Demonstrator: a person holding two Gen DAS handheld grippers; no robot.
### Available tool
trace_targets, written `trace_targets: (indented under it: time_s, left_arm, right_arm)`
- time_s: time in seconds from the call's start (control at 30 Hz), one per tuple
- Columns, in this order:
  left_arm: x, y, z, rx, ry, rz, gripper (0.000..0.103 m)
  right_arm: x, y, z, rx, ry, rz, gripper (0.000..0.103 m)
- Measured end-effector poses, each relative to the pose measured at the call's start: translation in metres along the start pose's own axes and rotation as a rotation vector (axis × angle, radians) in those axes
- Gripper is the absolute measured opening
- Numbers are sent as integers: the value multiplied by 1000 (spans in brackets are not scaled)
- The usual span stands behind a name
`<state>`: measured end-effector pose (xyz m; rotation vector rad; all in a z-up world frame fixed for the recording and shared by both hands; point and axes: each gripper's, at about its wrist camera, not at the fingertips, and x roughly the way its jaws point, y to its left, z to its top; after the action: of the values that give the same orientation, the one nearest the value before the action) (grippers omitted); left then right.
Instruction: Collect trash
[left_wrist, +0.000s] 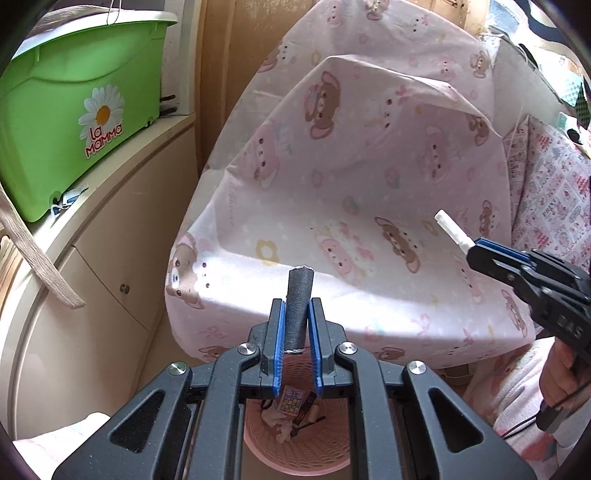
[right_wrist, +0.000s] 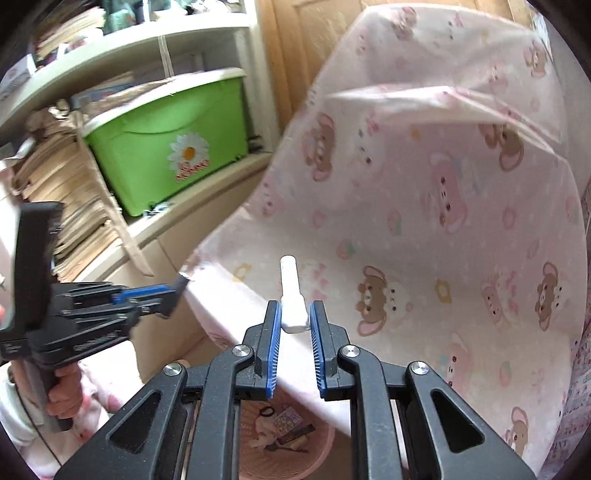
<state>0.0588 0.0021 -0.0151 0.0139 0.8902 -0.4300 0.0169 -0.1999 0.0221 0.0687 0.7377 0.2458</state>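
My left gripper (left_wrist: 296, 314) is shut on a dark grey cylindrical stick (left_wrist: 297, 310) and holds it above a pink perforated trash basket (left_wrist: 332, 439) that has wrappers and scraps in it. My right gripper (right_wrist: 295, 317) is shut on a white plastic piece (right_wrist: 293, 295). In the left wrist view the right gripper (left_wrist: 476, 249) is at the right with the white piece (left_wrist: 452, 229) sticking out. In the right wrist view the left gripper (right_wrist: 173, 291) is at the left, and the basket (right_wrist: 317, 454) is below.
A bed covered with a pink bear-print sheet (left_wrist: 369, 184) fills the view ahead. A green storage box (left_wrist: 74, 110) with a daisy sticker sits on a cream shelf unit (left_wrist: 110, 258) at the left. Stacked papers (right_wrist: 62, 206) lie on that shelf.
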Motion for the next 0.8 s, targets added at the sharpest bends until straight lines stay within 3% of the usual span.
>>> trace_targets:
  time_s: [0.2, 0.37, 0.57, 0.8]
  left_arm:
    - [11, -3, -7, -20, 67, -33, 12]
    - [25, -1, -12, -47, 133, -49, 12]
    - [54, 9, -25, -111, 280, -24, 12]
    - [95, 26, -51, -258, 485, -115, 12]
  right_arm:
    - [-36, 19, -15, 42, -40, 112, 17]
    - [-37, 41, -30, -21, -14, 120, 17]
    - [-3, 42, -50, -7, 142, 67, 17]
    - [37, 44, -75, -19, 300, 13, 17]
